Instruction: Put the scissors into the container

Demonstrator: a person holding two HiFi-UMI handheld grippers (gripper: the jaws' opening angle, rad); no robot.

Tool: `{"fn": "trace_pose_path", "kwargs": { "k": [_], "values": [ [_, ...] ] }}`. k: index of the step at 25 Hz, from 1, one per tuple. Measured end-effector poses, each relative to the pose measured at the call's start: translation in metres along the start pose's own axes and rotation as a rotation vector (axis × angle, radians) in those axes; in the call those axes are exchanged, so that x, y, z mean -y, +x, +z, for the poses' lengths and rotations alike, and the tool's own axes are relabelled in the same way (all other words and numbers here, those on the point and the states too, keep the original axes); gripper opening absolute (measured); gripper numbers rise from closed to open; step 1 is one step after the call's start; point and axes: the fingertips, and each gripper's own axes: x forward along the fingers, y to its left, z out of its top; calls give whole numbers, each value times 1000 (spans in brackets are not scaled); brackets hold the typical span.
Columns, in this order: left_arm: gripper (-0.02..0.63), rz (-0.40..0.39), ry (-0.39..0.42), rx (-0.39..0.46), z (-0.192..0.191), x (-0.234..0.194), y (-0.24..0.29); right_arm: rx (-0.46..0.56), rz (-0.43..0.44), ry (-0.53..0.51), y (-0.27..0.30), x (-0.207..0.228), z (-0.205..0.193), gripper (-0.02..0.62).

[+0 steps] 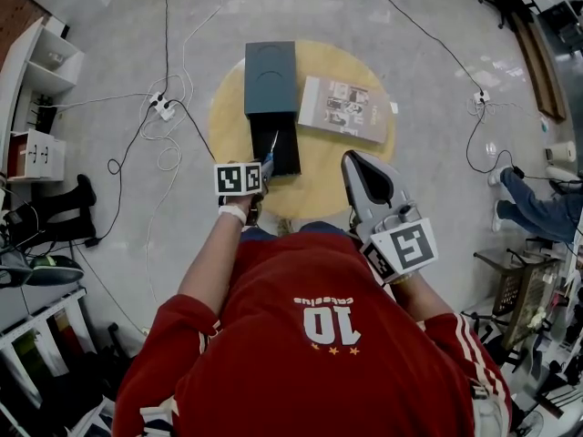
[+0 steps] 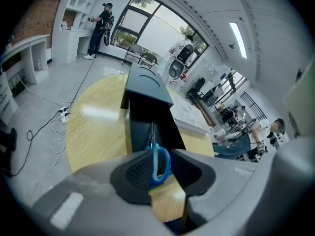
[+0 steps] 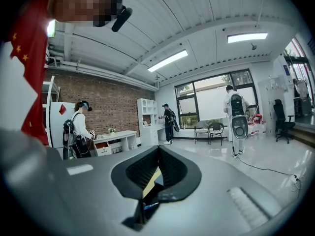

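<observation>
Here the left gripper [image 2: 166, 169] tilts down over the near end of the container [image 1: 287, 153], jaws spread. The scissors [image 2: 155, 149] stand between them, blue handle leaning on one pad with a gap to the other, blades pointing into the open tray just ahead. That pose looks meant to let them slide in lengthwise. The tray's walls run close on either side of the blades, while the table [image 1: 319, 194] behind the gripper is bare, leaving room to back away. The right gripper [image 1: 357, 164], well off to the side, is pressed together on nothing
</observation>
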Motion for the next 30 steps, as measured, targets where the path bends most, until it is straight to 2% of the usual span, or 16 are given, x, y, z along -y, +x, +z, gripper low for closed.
{"fn": "trace_pose_path", "kwargs": {
  "k": [9, 16, 20, 23, 27, 30],
  "values": [
    [121, -26, 22, 65, 15, 11, -14, 9, 14, -12, 1, -1, 2, -3],
    [121, -19, 94, 111, 27, 21, -34, 18, 23, -23, 1, -3, 10, -3],
    [121, -20, 108, 153, 35, 24, -50, 18, 30, -25, 2, -5, 12, -3],
    [121, -19, 144, 232, 46, 33, -70, 14, 42, -29, 0, -8, 13, -3],
    [121, 19, 263, 375, 67, 54, -104, 10, 59, -40, -1, -9, 15, -3],
    [121, 42, 309, 472, 78, 68, -129, 12, 79, -45, -1, -11, 18, -3]
  ]
}}
